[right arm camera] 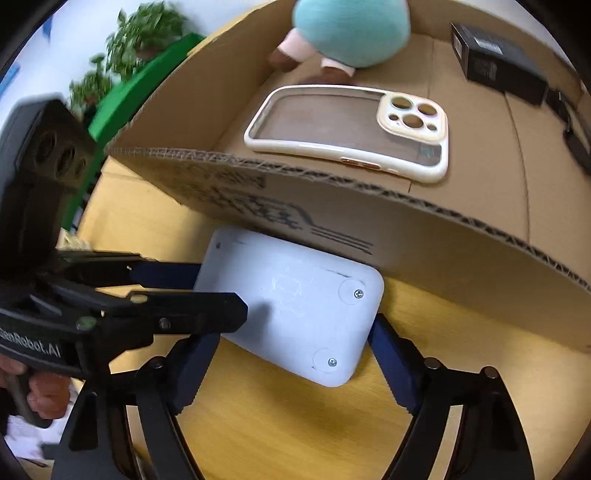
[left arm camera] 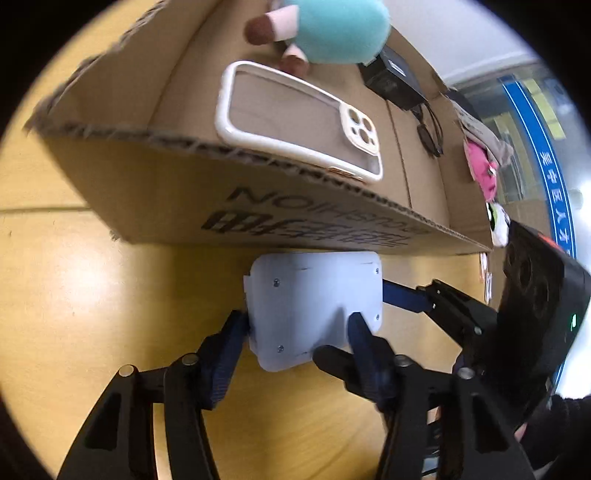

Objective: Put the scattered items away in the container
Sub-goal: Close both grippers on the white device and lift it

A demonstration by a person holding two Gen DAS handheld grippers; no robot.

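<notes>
We see a pale grey rounded-rectangle plastic device [left arm camera: 314, 306], screws showing on its upturned face, lying on the yellow wooden bench [left arm camera: 92, 288] right against the outer wall of the open brown cardboard box [left arm camera: 177, 192], at twelve o'clock from both of our grippers. The left gripper [left arm camera: 299, 325] has its dark blue fingers [left arm camera: 360, 332] pressed on the device's two side edges, about half spread. The right gripper [right arm camera: 291, 354] straddles the same device; its fingers [right arm camera: 386, 339] stand wide, one touching the edge at three o'clock, while at nine o'clock we cannot tell whether the other touches. Inside the box lie a white-rimmed clear phone case [right arm camera: 347, 129], a turquoise plush toy [right arm camera: 351, 29], a small black box [right arm camera: 495, 62] and dark glasses [left arm camera: 430, 133].
</notes>
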